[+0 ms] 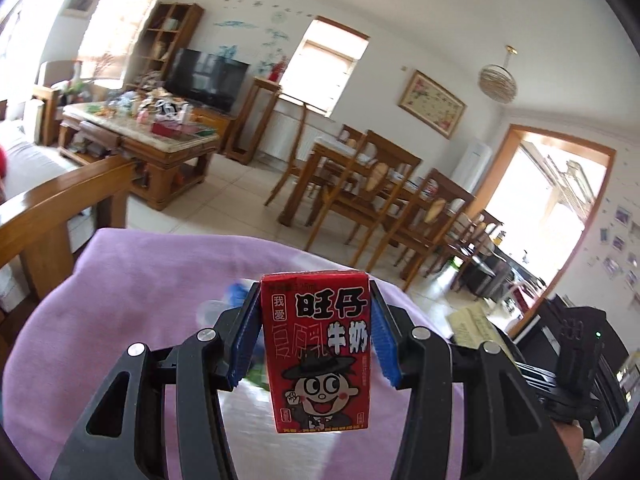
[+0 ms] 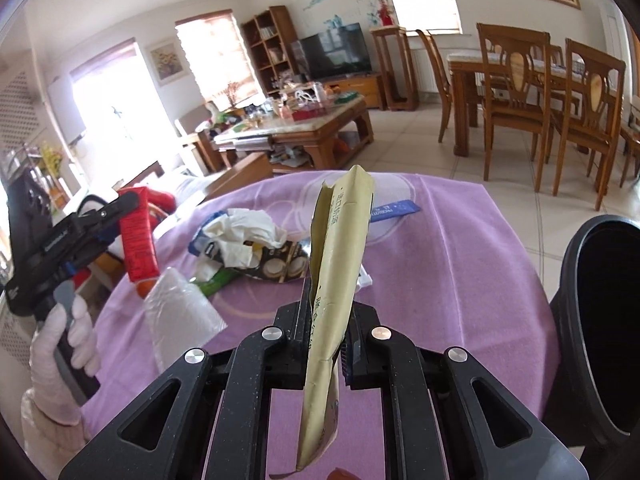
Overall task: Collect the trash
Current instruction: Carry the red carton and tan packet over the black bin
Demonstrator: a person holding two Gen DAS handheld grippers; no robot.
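Right fingers (image 2: 326,344) clamp gold wrapper (image 2: 334,280) upright; left fingers (image 1: 314,344) clamp red carton (image 1: 318,352) upright.

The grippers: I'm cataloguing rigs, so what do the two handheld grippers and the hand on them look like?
Both the left gripper and the right gripper are black, with triangular cut-outs, round silver pins and blue ribbed pads. From the right wrist view, the left one has a pistol-style handle with small white lettering, held by a hand in a white glove.

Each camera sits just behind its own jaws, angled down over the purple tablecloth (image 1: 152,300) toward the living room. Both views share the coffee table (image 2: 320,128), television (image 1: 206,78) and dining chairs (image 2: 516,92).
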